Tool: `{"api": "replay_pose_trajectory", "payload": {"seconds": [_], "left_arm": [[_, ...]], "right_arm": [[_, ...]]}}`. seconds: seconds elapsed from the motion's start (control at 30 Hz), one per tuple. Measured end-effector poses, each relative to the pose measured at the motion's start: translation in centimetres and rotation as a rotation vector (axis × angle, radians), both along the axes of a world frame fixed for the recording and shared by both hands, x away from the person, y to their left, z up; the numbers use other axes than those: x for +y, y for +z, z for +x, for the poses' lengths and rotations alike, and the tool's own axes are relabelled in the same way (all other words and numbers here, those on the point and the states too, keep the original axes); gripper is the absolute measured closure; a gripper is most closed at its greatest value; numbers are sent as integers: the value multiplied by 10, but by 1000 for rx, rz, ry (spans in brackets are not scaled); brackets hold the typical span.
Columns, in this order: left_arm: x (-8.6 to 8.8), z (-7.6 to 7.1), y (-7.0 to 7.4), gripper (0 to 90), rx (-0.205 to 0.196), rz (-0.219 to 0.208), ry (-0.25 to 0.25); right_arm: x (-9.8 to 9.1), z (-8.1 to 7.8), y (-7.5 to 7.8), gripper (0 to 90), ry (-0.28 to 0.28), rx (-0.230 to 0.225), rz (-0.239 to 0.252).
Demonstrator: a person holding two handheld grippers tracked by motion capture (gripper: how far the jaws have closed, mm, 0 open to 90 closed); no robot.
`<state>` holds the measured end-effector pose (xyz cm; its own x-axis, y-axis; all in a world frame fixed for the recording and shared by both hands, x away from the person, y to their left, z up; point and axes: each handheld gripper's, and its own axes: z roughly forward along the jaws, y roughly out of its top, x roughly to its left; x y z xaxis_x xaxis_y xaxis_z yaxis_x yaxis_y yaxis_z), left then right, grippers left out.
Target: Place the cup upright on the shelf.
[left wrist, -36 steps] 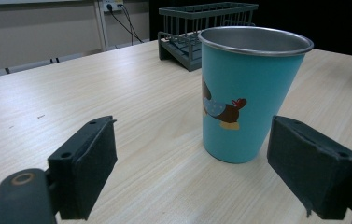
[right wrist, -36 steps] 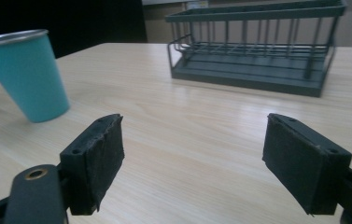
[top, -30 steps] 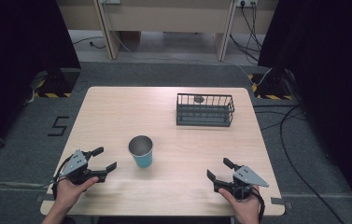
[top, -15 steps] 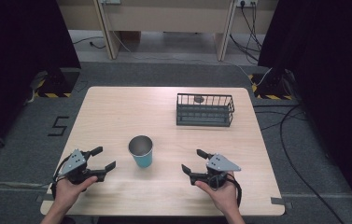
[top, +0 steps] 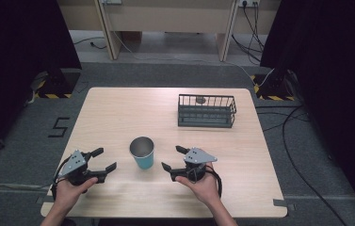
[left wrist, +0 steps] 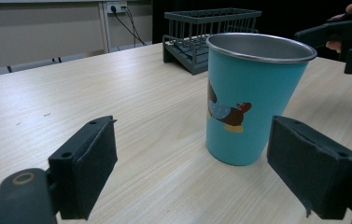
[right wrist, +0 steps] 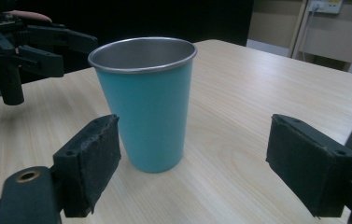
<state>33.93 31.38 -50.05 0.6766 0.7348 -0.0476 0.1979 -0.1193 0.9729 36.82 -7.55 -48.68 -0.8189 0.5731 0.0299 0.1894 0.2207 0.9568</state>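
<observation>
Centrally, toward the near edge of the tabletop (top: 118, 113): a teal cup (top: 142, 152), upright, metal-rimmed, open mouth up, printed with a small cartoon figure on the side seen in the left gripper view (left wrist: 250, 98); plain teal on the side seen in the right gripper view (right wrist: 148, 100); standing free, touched by nothing.

Just right of the cup: the right gripper (top: 174, 157), held in a hand (top: 203, 183) coming in over the near edge; jaws spread wide and pointed at the cup, released, gripping nothing; in its own view (right wrist: 197, 168) the cup between the two black pads but farther off, nearer the left pad; grey three-cornered plate on top.

Left of the cup, near the left part of the near edge: the left gripper (top: 103, 159), held in the other hand (top: 69, 188); jaws likewise parted and empty, aimed at the cup, apart from it; in its own view (left wrist: 192, 175) the cup ahead, toward the right pad.

Farther off, toward the far right corner: a dark wire basket (top: 206, 110), well apart from cup and grippers; a small dark object (top: 200, 99) inside at its far side, too small to identify.
</observation>
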Motion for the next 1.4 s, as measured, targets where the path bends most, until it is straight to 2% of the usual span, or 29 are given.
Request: {"api": "replay_pose_trajectory", "payload": {"seconds": [0.4, 0.47, 0.73, 0.9, 1.13, 1.4], "left_arm": [[-1, 0, 0, 153, 0, 3, -1], [0, 0, 0, 153, -1, 1, 0], [1, 0, 0, 153, -1, -3, 0], [1, 0, 0, 153, -2, -4, -1], [1, 0, 0, 154, -1, -4, 1], [1, 0, 0, 154, 1, -1, 0]], "right_arm": [[30, 11, -5, 174, 47, 10, 16], [40, 15, -8, 167, 64, 10, 2], [63, 21, -11, 161, 96, 5, -2], [76, 25, -16, 159, 93, 9, -15], [87, 31, -22, 154, 87, 13, -15], [89, 34, -23, 170, 96, 23, -10]]}}
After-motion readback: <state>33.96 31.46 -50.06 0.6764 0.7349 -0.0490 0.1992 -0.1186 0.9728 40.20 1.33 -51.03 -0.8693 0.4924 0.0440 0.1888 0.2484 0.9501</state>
